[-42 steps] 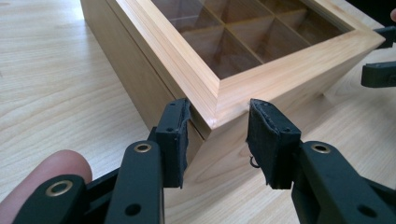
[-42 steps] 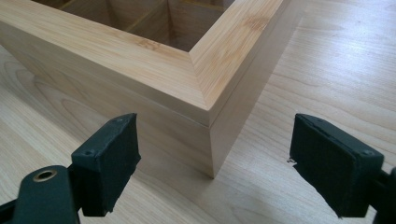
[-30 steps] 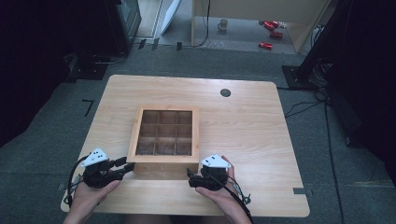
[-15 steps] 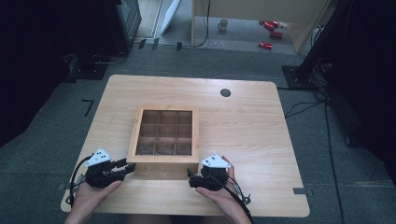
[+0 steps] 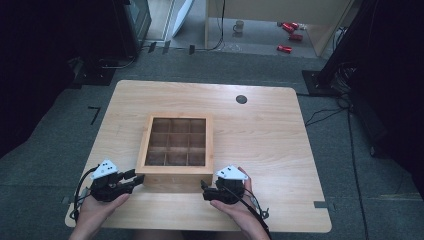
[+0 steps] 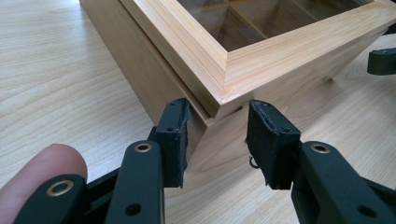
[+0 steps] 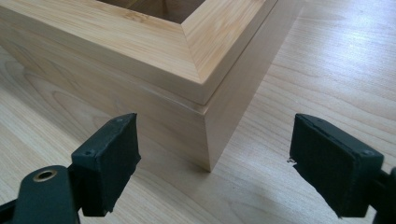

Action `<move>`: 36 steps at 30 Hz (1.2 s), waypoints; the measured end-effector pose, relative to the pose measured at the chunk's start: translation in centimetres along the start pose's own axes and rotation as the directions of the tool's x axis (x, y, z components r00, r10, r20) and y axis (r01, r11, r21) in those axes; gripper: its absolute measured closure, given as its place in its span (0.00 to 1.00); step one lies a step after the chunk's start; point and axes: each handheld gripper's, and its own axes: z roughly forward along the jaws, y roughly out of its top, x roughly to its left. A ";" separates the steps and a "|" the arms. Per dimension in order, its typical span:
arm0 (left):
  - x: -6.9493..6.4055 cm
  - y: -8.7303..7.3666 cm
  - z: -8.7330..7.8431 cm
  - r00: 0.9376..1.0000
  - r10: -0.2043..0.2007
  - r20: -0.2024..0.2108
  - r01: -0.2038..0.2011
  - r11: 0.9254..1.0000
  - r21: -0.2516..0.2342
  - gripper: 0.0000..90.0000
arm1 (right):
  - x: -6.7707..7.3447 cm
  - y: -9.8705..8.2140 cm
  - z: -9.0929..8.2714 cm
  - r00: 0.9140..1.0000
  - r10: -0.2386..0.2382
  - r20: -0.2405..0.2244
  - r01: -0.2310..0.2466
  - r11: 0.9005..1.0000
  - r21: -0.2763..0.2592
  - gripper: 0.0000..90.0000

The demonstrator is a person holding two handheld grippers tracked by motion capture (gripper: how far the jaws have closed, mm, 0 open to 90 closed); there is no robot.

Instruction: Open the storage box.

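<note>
- While the wooden box (image 5: 177, 150) sits in the middle of the table (image 5: 260, 130), slightly toward the near edge, both grippers are stationed at its two near corners, so I judge the work to be at its very start: a grasp being lined up, nothing lifted or opened.
- The box has a framed lid (image 6: 261, 51) with a clear pane, and the high view shows nine compartments beneath it; I cannot tell whether anything lies in them.
- The lid lies flat and closed on the box body, with a thin seam visible below its frame in both gripper views.
- The left gripper (image 6: 217, 135) straddles the near left corner, its jaws parted, one pad (image 6: 175, 135) close against the left side wall just below the lid's lip and the other just in front of the near wall. Whether either pad actually touches the wood I cannot tell; it is not clamped.
- The right gripper (image 7: 231, 163) faces the near right corner with its jaws spread wide, both pads well apart from the wood and holding nothing.
- Done so far, as I read it: approach and rough alignment on both sides.
- Left to do: close in on the corners or the lid's edge, then raise the lid or shift the box, whichever is meant. The right side needs the larger closing move.
</note>
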 end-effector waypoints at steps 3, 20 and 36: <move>0.0 0.1 -0.4 1.000 -0.008 0.017 0.008 1.000 -0.026 0.67 | -0.1 0.0 0.0 1.000 0.002 0.003 -0.002 1.000 -0.001 0.18; 0.0 0.0 -0.2 1.000 0.023 0.005 -0.023 1.000 0.018 0.62 | -0.2 -0.1 0.1 1.000 0.004 0.007 -0.004 1.000 0.007 0.18; 0.3 -0.1 0.2 1.000 -0.011 0.002 0.011 1.000 0.020 0.68 | -0.2 -0.5 0.6 1.000 0.003 0.009 -0.003 1.000 0.025 0.18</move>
